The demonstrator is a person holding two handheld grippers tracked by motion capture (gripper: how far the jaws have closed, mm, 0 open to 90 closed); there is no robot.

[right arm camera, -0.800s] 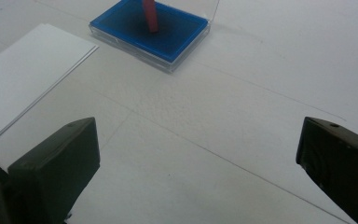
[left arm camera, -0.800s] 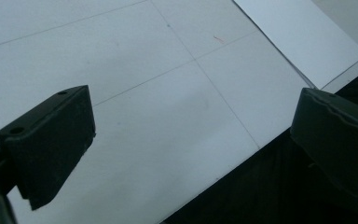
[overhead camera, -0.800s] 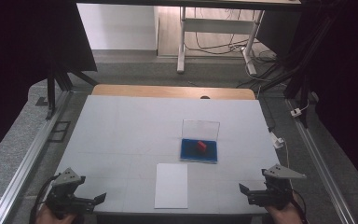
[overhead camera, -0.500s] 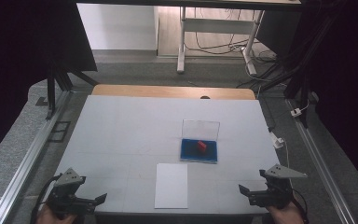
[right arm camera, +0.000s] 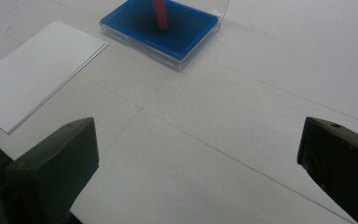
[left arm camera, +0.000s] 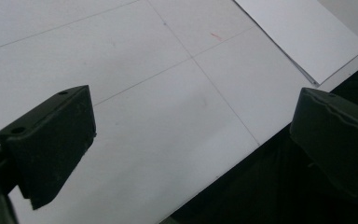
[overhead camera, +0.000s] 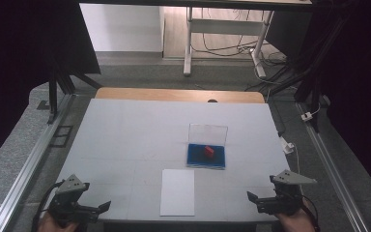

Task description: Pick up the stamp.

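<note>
Almost nothing changes: left claw (overhead camera: pixel 104 206) and right claw (overhead camera: pixel 252 197) sit at the table (overhead camera: pixel 135 140) near edge as before, both wide open, empty. Red stamp (overhead camera: pixel 208 151) stands in blue ink pad (overhead camera: pixel 206 155), paper (overhead camera: pixel 178 191) untouched; work not started.

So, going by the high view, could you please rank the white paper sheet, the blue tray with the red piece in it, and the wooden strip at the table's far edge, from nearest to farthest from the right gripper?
1. White paper sheet, near the front edge, to the left of the right gripper.
2. Blue tray, mid-table, holding the red piece.
3. Wooden strip, along the far edge.
</note>
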